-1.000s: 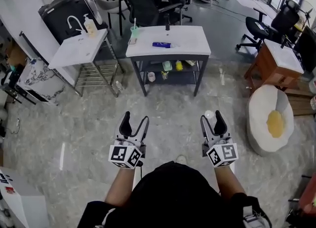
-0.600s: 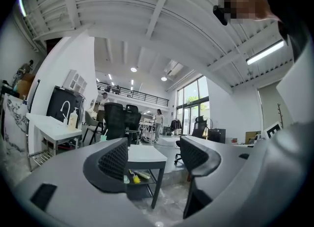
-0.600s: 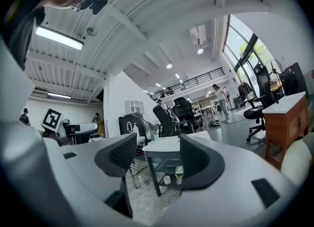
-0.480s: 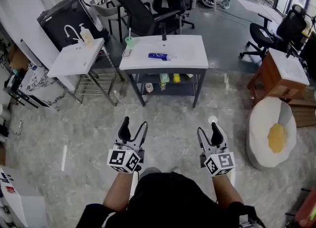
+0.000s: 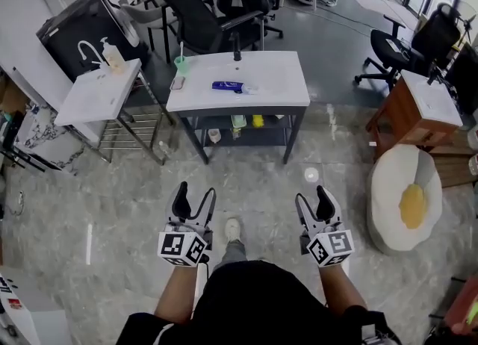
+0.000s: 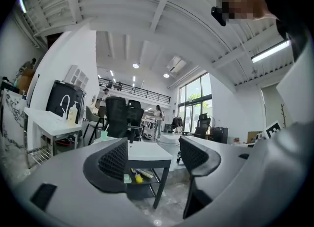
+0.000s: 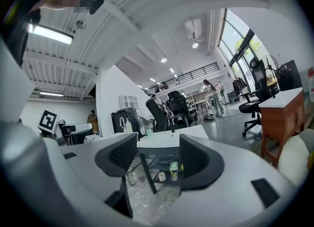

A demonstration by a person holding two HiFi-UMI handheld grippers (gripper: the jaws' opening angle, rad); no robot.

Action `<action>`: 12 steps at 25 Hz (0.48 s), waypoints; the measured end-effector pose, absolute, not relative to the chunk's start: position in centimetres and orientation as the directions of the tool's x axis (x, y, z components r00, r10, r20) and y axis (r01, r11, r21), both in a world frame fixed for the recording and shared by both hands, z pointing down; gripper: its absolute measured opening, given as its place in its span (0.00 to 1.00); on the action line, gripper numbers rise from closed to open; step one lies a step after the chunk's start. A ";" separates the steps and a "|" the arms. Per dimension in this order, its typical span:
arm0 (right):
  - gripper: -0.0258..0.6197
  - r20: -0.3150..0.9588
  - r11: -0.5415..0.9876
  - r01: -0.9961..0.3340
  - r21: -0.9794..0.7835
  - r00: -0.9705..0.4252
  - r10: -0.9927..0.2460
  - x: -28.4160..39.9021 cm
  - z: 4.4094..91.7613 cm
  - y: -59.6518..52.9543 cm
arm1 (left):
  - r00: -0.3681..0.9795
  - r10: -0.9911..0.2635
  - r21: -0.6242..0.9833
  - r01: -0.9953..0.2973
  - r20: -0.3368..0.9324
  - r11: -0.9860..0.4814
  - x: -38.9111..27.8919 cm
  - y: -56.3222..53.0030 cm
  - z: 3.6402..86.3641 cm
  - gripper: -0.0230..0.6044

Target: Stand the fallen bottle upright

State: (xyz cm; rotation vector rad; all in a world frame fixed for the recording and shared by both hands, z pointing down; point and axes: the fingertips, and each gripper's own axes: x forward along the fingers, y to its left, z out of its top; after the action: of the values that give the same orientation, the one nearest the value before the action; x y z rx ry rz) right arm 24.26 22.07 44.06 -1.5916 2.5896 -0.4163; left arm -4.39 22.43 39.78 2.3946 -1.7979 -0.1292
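A blue bottle (image 5: 228, 86) lies on its side on the white-topped table (image 5: 276, 82) ahead of me, far beyond both grippers. My left gripper (image 5: 196, 193) and right gripper (image 5: 314, 196) are held level over the marble floor, side by side, both open and empty. In the left gripper view the table (image 6: 147, 152) shows between the open jaws of the left gripper (image 6: 154, 157). The right gripper (image 7: 157, 155) also frames the table (image 7: 167, 140) between its spread jaws. I cannot make out the bottle in either gripper view.
A green cup (image 5: 180, 60) and a dark upright item (image 5: 237, 55) stand on the table, with small things on its lower shelf (image 5: 246, 121). A sink stand (image 5: 97, 89) is at left, office chairs (image 5: 202, 19) behind, a wooden cabinet (image 5: 418, 104) and a white cushion (image 5: 403, 198) at right.
The table and bottle have drawn nearer in the head view. Both grippers have shifted lower in the frame and stay open and empty.
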 end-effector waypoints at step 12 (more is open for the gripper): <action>0.46 0.034 0.445 -0.866 -0.227 -0.464 -0.885 16.6 40.9 9.0 | 0.353 -0.934 0.181 -0.917 -0.050 -0.356 -9.7 9.8 38.0 0.65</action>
State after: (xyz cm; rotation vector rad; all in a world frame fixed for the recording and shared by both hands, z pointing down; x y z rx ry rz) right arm 16.55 9.00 40.93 -1.5758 2.5929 -0.3254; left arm -9.66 9.79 38.00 2.4816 -1.7073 -0.2187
